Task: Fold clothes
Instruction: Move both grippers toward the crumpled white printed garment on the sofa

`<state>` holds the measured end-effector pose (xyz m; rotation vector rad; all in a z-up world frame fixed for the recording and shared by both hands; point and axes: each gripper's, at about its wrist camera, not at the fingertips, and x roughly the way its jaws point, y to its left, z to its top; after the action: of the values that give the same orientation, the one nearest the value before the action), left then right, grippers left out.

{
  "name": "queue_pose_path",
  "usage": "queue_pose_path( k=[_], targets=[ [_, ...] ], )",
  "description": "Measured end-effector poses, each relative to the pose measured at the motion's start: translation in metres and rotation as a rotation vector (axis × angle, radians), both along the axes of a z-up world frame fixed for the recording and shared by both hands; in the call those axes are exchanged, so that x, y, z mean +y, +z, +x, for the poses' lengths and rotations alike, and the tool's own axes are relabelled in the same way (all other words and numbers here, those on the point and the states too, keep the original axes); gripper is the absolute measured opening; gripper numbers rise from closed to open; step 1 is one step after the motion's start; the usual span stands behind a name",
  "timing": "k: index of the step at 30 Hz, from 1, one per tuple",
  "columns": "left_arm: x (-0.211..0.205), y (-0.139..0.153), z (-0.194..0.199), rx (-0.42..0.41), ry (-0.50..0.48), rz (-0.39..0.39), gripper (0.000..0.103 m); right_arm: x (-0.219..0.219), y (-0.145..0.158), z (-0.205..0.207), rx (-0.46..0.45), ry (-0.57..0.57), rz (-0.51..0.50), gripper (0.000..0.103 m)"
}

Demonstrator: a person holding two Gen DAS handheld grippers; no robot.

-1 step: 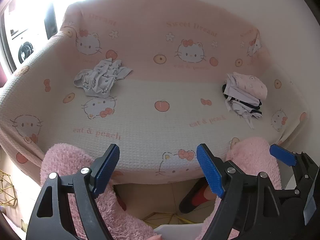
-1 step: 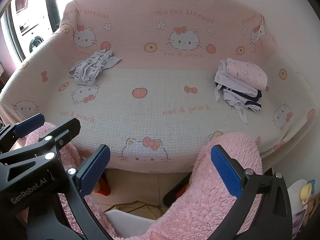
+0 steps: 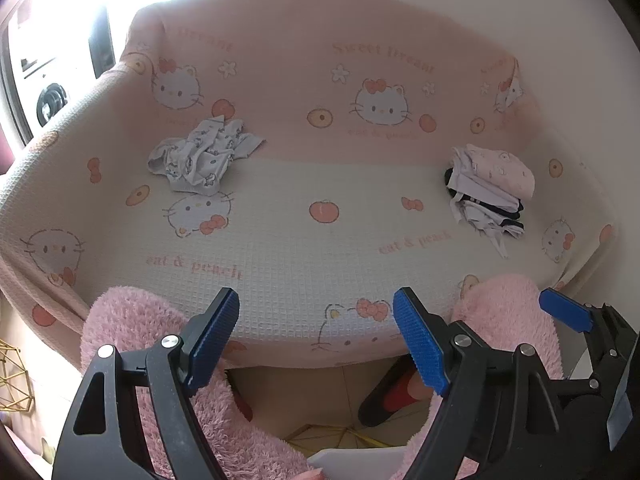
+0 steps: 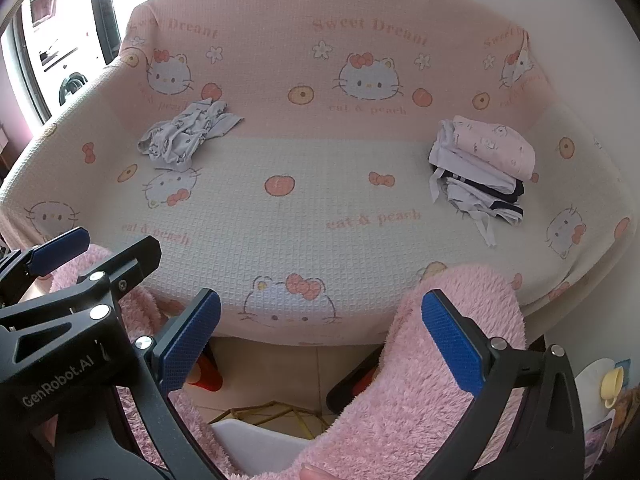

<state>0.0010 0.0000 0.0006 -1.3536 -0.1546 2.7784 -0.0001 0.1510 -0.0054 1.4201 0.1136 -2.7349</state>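
I hold both the left gripper and right gripper with jaws apart, gripping nothing. A crumpled grey printed garment lies far ahead-left on the sofa cover; a folded clothes stack sits ahead-right.

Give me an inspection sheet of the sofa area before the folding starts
Surface: sofa cover, pink and cream with cat and peach prints, middle of the seat bare.
Job's things: crumpled grey garment at the seat's left rear; stack of folded clothes at the right, pink piece on top, a strap trailing.
Clutter: nothing seen on the seat.
Grippers: left gripper and right gripper both short of the seat, jaws wide apart, holding nothing.
Cables: nothing seen.
Surroundings: fluffy pink legs by the sofa front, tiled floor, bright window at left.
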Motion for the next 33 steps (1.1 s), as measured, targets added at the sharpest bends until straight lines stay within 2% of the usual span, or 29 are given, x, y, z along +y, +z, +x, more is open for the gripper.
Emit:
queue_pose_path(
  k=[10, 14, 19, 21, 23, 28, 33],
  targets=[
    [-0.003, 0.003, 0.005, 0.009, 0.006, 0.012, 0.082, -0.002, 0.005, 0.001, 0.003, -0.030, -0.010, 0.102],
    [-0.010, 0.009, -0.001, 0.047, 0.013, 0.004, 0.082, 0.006, 0.011, -0.008, 0.005, -0.031, -0.037, 0.102],
    [-0.026, 0.024, -0.021, 0.109, 0.023, -0.020, 0.082, 0.005, 0.032, -0.026, 0.117, -0.037, 0.030, 0.102],
    [-0.036, 0.028, -0.032, 0.126, 0.029, -0.016, 0.082, 0.001, 0.046, -0.035, 0.184, -0.031, 0.068, 0.102],
    [-0.046, 0.030, -0.041, 0.142, 0.035, -0.017, 0.082, -0.006, 0.055, -0.047, 0.211, -0.009, 0.074, 0.102],
    [-0.067, 0.037, -0.069, 0.193, 0.050, -0.020, 0.082, -0.031, 0.066, -0.091, 0.221, 0.049, 0.041, 0.102],
    [-0.101, 0.027, -0.104, 0.201, 0.127, -0.017, 0.082, -0.056, 0.076, -0.135, 0.232, 0.107, 0.008, 0.102]
  ],
)
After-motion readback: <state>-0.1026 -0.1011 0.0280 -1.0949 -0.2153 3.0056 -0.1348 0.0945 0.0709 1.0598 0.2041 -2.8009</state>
